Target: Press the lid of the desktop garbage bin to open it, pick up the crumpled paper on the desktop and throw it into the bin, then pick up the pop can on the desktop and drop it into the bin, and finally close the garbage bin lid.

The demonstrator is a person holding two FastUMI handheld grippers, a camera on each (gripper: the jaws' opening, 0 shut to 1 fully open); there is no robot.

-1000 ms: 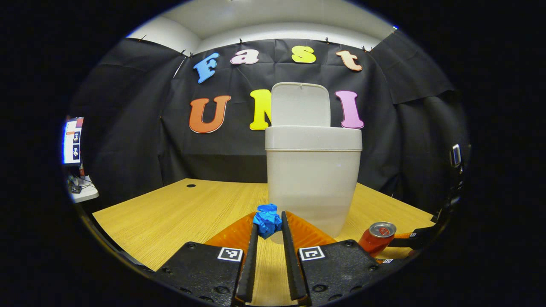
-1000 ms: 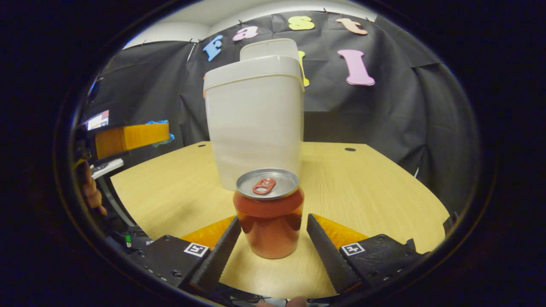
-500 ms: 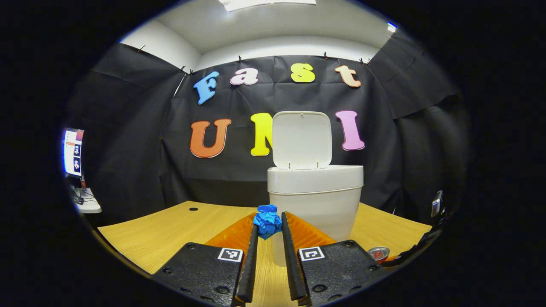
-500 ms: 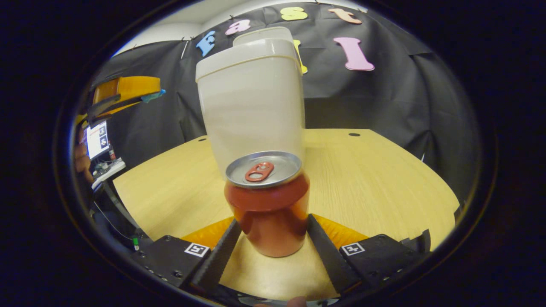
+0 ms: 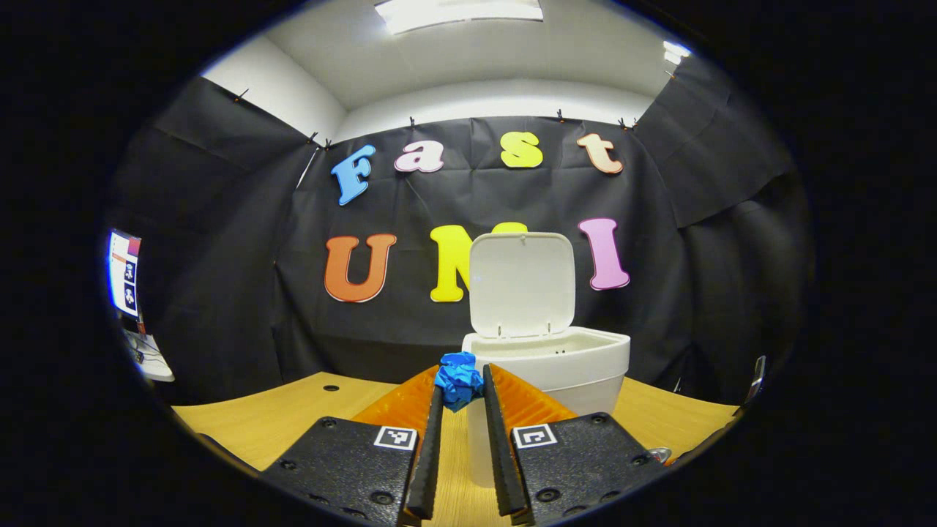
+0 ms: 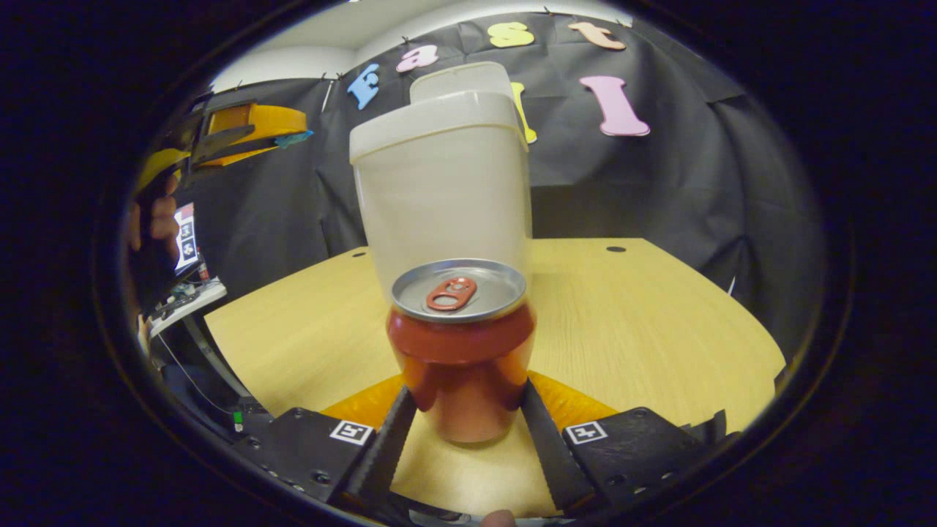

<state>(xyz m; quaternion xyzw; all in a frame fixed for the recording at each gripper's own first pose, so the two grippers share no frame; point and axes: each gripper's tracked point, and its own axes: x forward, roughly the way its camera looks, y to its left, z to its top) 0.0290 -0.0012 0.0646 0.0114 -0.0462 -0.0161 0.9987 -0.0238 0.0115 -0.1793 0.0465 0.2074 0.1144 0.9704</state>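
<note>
My left tool (image 5: 460, 388) grips the blue crumpled paper (image 5: 458, 378) raised before the open garbage bin (image 5: 556, 366), its lid (image 5: 521, 284) upright. My right tool (image 6: 464, 410) clamps the red pop can (image 6: 460, 344) standing on the table (image 6: 644, 329).

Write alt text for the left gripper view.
The left gripper holds a blue paper ball raised before a white bin whose lid stands open. A wooden table lies below.

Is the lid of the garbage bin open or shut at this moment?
Open. In the left gripper view the lid stands upright behind the garbage bin, and the bin's inner rim shows below it.
</note>
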